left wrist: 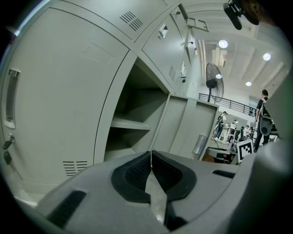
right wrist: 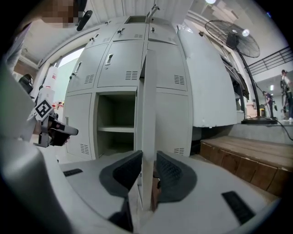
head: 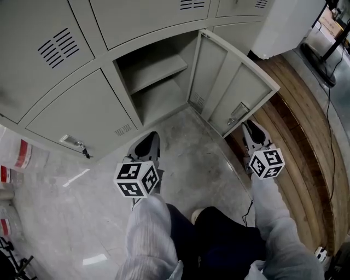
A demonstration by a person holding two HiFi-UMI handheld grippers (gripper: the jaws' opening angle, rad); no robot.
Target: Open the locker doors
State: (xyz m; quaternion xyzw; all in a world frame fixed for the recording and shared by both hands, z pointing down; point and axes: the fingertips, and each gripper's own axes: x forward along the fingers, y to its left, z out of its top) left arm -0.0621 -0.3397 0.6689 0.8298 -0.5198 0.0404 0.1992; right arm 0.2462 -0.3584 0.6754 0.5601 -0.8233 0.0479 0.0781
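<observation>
Head view: 1 locker door (head: 240, 90) open w/ right gripper (head: 250, 127) clamping its edge; left gripper (head: 147, 140) closed, empty.

The door (head: 229, 87) stands open right of the compartment (head: 159, 103), a shelf (head: 156, 70) inside it, the wooden platform (head: 298, 136) farther right.

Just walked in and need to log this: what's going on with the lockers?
A person works two handheld grippers at a bank of grey lockers. The right gripper is clamped on the edge of the open door of a bottom locker, swung wide. The left gripper is shut, empty, hovering before the closed door beside it.
</observation>
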